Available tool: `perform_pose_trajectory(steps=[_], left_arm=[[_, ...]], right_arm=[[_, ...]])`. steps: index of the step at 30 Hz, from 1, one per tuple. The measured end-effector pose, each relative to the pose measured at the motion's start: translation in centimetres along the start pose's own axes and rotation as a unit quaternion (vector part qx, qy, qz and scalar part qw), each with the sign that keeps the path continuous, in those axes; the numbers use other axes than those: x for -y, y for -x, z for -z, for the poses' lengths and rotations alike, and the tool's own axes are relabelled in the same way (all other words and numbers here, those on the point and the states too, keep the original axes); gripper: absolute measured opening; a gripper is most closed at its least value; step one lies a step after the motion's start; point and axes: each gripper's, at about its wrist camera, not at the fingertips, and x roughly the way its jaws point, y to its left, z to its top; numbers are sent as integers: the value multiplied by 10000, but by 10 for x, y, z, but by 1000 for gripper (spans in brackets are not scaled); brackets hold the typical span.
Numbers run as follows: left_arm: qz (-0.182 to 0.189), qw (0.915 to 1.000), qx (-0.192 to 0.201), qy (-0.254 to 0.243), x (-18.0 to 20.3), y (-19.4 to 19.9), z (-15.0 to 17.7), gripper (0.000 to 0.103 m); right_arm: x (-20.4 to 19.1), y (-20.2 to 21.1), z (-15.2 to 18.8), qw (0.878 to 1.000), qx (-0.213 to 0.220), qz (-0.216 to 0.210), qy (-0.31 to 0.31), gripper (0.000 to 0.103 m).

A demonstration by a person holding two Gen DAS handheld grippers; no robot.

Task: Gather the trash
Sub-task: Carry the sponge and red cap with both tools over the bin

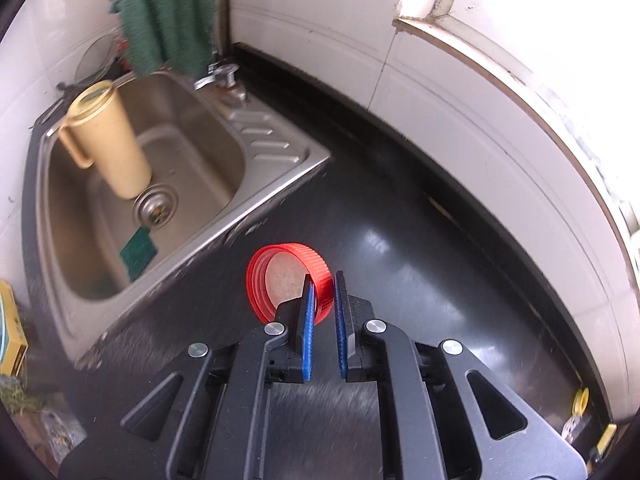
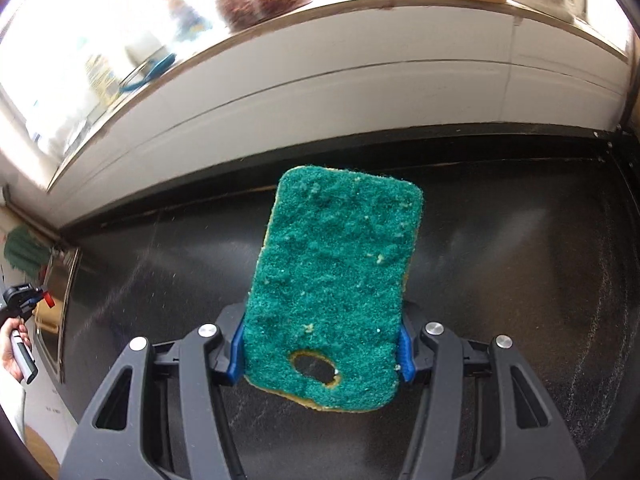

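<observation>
My left gripper (image 1: 323,280) is shut on the rim of a red plastic bottle cap (image 1: 282,280), one blue pad inside the cap and one outside, and holds it above the black counter (image 1: 400,248) beside the sink. In the right wrist view my right gripper (image 2: 322,346) is shut on a worn green scouring sponge (image 2: 336,272) with a yellow underside and a hole near its lower edge. The sponge is held by its two long sides and hangs over the black counter (image 2: 520,260). At the far left of that view the left gripper (image 2: 24,298) shows small, with the red cap in it.
A steel sink (image 1: 276,148) holds a beige jug (image 1: 108,140) and a green sponge piece (image 1: 139,246). A green cloth (image 1: 168,12) hangs above the tap (image 1: 218,74). A white tiled wall (image 1: 460,92) and a window ledge (image 2: 280,28) with jars back the counter. A yellow box (image 1: 10,336) stands at the left.
</observation>
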Motion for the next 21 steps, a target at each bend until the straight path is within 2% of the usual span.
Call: perform_pose_trajectory(steps=[5, 8, 11, 14, 15, 17, 19, 21], left_arm=[[-86, 9994, 88, 311, -41, 30, 27, 8], [-206, 9981, 192, 539, -79, 55, 52, 8], [-420, 9943, 213, 958, -136, 82, 89, 8], [-659, 9892, 225, 1288, -184, 107, 127, 8], [-764, 9867, 213, 1418, -203, 116, 147, 8], [-923, 9815, 178, 1669, -233, 131, 183, 8], [-1104, 9738, 106, 1984, -263, 146, 231, 8], [-1238, 9617, -6, 2448, -290, 154, 288, 8]], right_arm=[[-55, -3, -1, 9973, -112, -466, 561, 55], [-121, -9, 8, 9875, -215, -872, 1297, 55], [-195, -19, 20, 9715, -394, -1315, 1932, 55], [-273, -29, 49, 9462, -621, -1671, 2699, 55], [-307, -33, 65, 9333, -753, -1825, 2999, 55], [-351, -38, 90, 9150, -898, -2003, 3384, 55], [-402, -42, 127, 8898, -1107, -2217, 3833, 55], [-450, -42, 175, 8606, -1345, -2431, 4267, 55]])
